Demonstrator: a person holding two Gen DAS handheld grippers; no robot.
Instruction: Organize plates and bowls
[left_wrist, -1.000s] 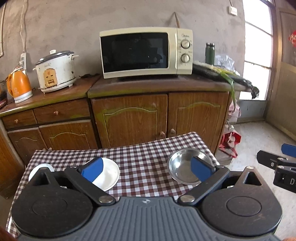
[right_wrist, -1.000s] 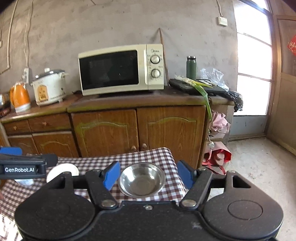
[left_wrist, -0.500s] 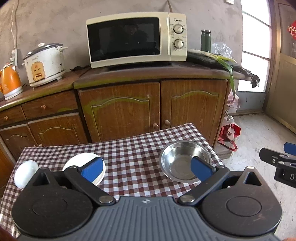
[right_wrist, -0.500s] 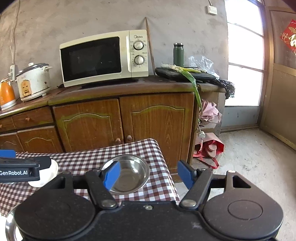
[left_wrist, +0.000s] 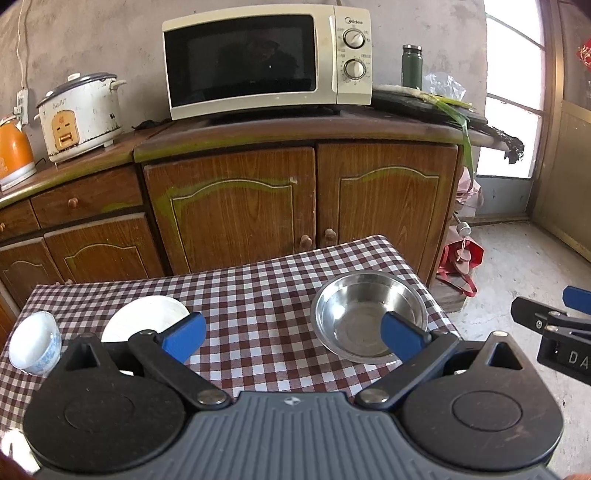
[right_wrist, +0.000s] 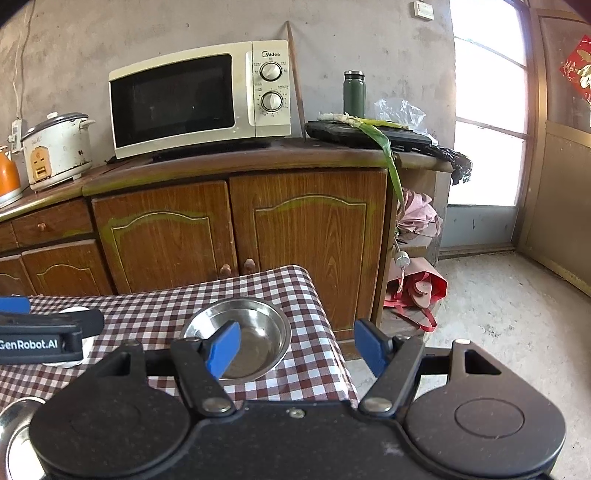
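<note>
Both empty, wide-open tools, left tool and right tool, have come lower toward the round shiny steel bowl at the checkered bench's right, so grasping seems near.

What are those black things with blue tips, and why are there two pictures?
Each is a hand-held gripper, a pincher tool a person carries, one per hand. A small camera sits on each, so each picture looks out along its two fingers. The left hand-held gripper and the right hand-held gripper are both open and hold nothing. On the checkered tablecloth lie a steel bowl, a white plate and a small white cup. Behind stand a microwave and a rice cooker.
</note>
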